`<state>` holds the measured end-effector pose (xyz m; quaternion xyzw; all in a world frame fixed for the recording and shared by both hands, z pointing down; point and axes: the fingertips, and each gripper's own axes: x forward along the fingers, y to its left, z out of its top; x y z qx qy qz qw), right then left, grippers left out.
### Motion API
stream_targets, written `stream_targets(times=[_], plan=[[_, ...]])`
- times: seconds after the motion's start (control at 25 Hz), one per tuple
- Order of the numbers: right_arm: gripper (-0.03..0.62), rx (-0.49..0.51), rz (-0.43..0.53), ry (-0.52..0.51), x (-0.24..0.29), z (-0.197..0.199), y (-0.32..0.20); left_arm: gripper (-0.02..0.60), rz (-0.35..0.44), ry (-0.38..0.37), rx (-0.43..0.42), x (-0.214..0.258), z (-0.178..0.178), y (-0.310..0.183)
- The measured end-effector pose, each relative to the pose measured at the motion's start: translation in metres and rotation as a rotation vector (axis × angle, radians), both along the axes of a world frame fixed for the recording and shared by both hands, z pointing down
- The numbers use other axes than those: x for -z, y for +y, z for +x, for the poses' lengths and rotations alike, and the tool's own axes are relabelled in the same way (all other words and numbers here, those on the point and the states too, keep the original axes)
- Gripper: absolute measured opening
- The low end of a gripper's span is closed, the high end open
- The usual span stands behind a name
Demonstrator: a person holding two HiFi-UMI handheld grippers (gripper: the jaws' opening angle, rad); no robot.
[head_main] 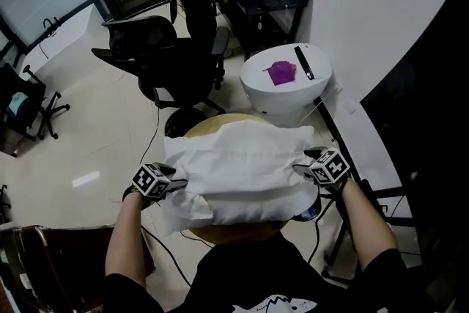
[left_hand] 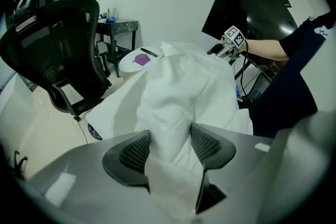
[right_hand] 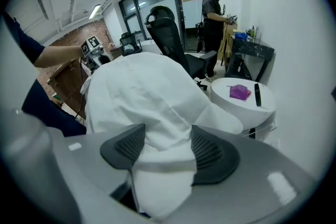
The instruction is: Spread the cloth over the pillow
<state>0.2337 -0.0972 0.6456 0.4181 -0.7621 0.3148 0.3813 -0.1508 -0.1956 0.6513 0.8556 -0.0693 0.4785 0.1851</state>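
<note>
At 9 o'clock of the cloth point(head_main: 234, 165) sits our left gripper point(head_main: 174, 184). Its jaws stand apart, with a fold of the cloth filling the gap between them, and we judge that they rest against it without clamping. The cloth lies in the middle of the round table point(head_main: 201, 127), draped over what must be the pillow. At 3 o'clock is our right gripper point(head_main: 304, 161). Its jaws are wide apart as well, with a thick white bulge between them.

The risk we see is snagging. If either gripper backs away while fabric lies against its pads, it could drag that end off and bare the pillow. At 7 o'clock a bunched corner point(head_main: 187, 210) hangs past the table's rim, and its weight could pull the sheet down on that side.

We cannot see the pillow itself, so we cannot tell whether its ends are covered. Our own body cuts off the near rim of the table. A dark bluish thing point(head_main: 308, 212) at 5 o'clock, under the cloth's edge, is too hidden to name.
</note>
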Motion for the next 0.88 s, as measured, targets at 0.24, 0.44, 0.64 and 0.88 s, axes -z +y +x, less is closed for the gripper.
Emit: stream_targets(times=[0.24,0.44,0.64,0.88], plan=[[0.198,0.041,-0.008,0.009,-0.005,-0.007,0.003,0.156,0.006,-0.008,-0.057,-0.001,0.007,0.009],[0.038,0.099,0.015,0.027,0.002,-0.020,0.006,0.027,0.040,-0.018,-0.093,0.009,0.009,0.012],[0.025,0.071,0.064,0.002,0.021,-0.016,0.000,0.005,0.096,-0.026,-0.130,0.030,0.010,0.007],[0.021,0.054,0.181,-0.002,0.067,-0.009,-0.023,0.005,0.209,-0.013,-0.149,0.069,0.018,-0.019]])
